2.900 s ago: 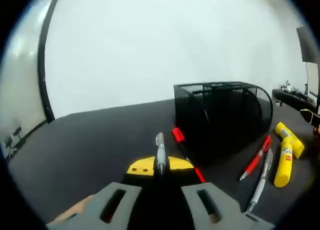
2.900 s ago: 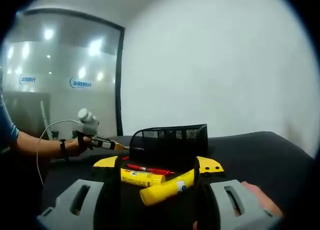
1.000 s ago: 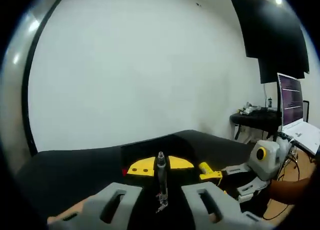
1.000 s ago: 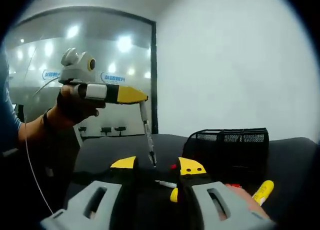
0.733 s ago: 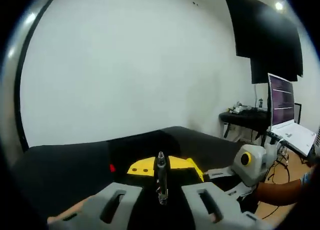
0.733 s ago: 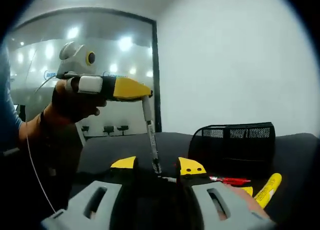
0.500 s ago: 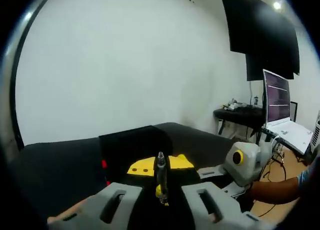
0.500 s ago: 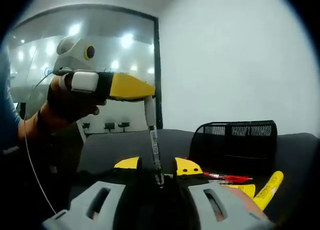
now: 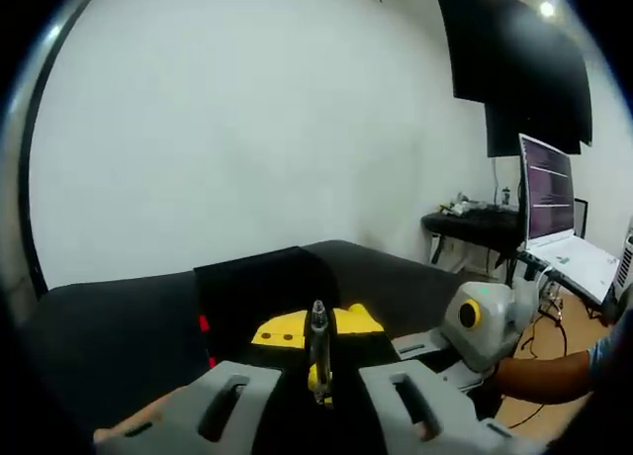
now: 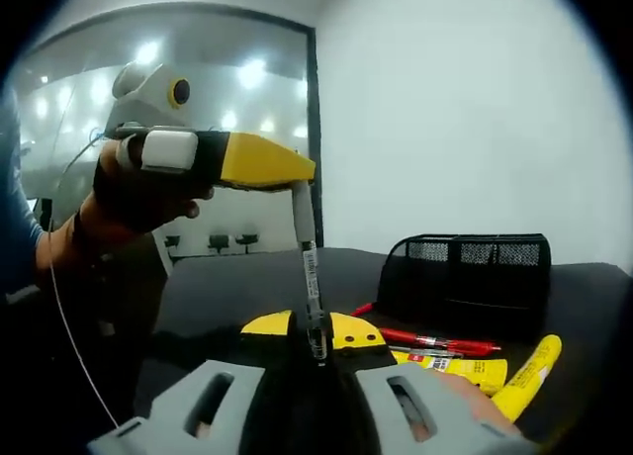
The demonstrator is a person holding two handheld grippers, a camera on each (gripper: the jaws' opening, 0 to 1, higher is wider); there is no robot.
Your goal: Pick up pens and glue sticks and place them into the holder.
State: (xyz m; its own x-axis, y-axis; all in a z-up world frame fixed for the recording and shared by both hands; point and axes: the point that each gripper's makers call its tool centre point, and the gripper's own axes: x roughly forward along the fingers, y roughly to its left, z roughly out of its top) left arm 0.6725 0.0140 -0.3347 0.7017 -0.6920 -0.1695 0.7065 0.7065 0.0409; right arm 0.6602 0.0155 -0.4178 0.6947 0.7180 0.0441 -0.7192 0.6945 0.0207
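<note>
The left gripper (image 9: 316, 341) gripped a pen (image 9: 317, 351) between its jaws; the right gripper's (image 10: 315, 338) jaws were nearly closed at its tip, grip unclear.

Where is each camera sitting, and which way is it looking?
Left gripper view: rides on the left gripper, looking along its fingers at the grey pen it grips, the white wall, and the right gripper.
Right gripper view: rides on the right gripper, looking at the left gripper, the person's hand, the black mesh holder.
Shared: the grey pen, passing between both grippers.
</note>
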